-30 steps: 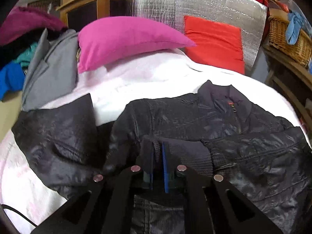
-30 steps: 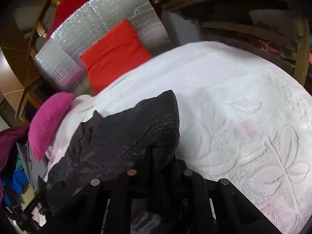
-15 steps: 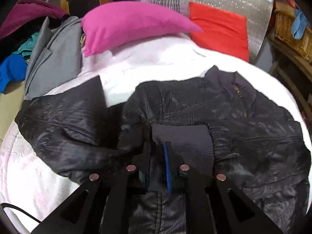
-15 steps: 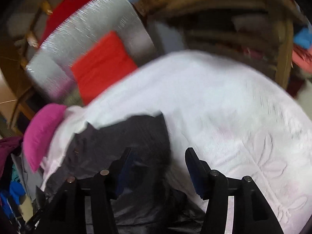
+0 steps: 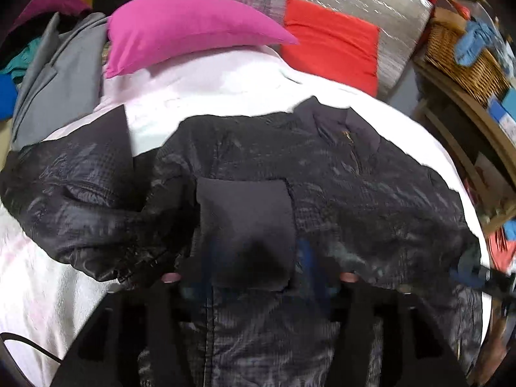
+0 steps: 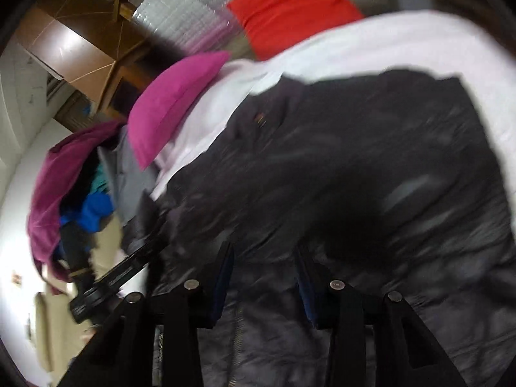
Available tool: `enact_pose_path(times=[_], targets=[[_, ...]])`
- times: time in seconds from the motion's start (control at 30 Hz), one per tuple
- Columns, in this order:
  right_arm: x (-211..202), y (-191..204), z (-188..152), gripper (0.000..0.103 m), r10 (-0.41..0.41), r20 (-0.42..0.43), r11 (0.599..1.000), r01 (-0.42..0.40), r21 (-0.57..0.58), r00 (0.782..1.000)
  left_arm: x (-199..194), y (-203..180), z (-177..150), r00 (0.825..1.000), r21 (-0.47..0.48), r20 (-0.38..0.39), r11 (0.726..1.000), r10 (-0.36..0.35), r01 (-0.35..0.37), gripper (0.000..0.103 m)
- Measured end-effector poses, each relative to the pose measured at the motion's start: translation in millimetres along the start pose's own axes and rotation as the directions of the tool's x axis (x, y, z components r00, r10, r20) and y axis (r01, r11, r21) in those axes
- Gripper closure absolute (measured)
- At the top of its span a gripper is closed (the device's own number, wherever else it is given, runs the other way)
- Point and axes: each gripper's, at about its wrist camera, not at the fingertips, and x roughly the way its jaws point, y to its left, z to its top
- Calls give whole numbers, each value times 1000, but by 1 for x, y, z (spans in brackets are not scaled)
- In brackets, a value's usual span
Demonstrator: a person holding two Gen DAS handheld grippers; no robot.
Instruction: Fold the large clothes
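With both the left gripper and right gripper spread open and empty, flatten the knit cuff at frame centre on the black jacket before gripping anew.

- Left wrist camera sits low and close over a black jacket on a white bed, looking toward the pillows: pink pillow at 11 o'clock, red cushion at 1 o'clock.
- Right wrist camera, tilted and blurred, is just as close over the jacket, facing the same way.
- Both views share jacket, bed, pink pillow and red cushion.
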Motion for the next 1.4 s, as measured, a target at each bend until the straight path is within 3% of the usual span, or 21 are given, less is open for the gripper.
enact_pose_path(times=[0.13,0.27,0.33,0.47,0.53,0.6,0.7,0.8,0.93,0.97,1.0,1.03,1.07,1.13,1.17,1.27,1.4], targets=[[24,-14,-4,62,56,-34,992,-51,117,998,16,-4,-3,999,18,-29,999,42,-41,43],[43,-24,-7,61,17,-80,988,-5,157,997,33,-10,-9,990,84,-62,989,125,-119,43],[36,-24,-6,62,24,-62,987,-14,158,998,31,-13,-8,990,89,-57,988,132,-127,43],[22,-20,-1,62,50,-71,990,-41,132,996,16,-8,-6,995,49,-54,996,78,-76,43],[19,-21,-5,62,39,-119,990,-22,140,992,8,-1,-10,996,12,-82,1000,16,-15,43],[15,-25,-10,62,8,-149,988,16,155,989,4,4,-17,991,-37,-123,998,-52,48,43],[14,-43,-14,61,34,-137,971,0,240,990,9,6,-28,976,-103,-181,989,-122,104,43],[23,-65,-19,61,61,-93,926,-21,377,994,18,5,-34,963,-160,-222,980,-150,116,43],[24,-77,-18,62,111,40,881,-117,458,993,21,8,-27,970,-214,-183,970,-158,118,43],[23,-76,-16,64,103,72,886,-124,446,992,21,11,-25,972,-237,-167,964,-166,124,43],[23,-73,-15,80,87,87,895,-116,430,992,23,14,-22,974,-257,-148,958,-172,130,43],[23,-69,-14,86,72,92,905,-104,413,993,23,16,-20,976,-267,-130,954,-173,134,50],[22,-66,-14,86,60,98,911,-94,402,993,23,18,-18,979,-275,-113,952,-169,132,55],[14,-59,-13,87,61,144,919,-112,378,988,19,23,-16,983,-290,-84,947,-166,135,74],[9,-53,-11,87,60,164,930,-114,348,985,17,23,-15,986,-287,-71,949,-153,127,78],[8,-48,-10,87,26,150,946,-73,315,988,22,21,-20,987,-263,-107,961,-119,87,78],[29,-63,-15,88,-14,24,928,4,372,1000,25,18,-25,986,-233,-141,971,-91,56,78]])
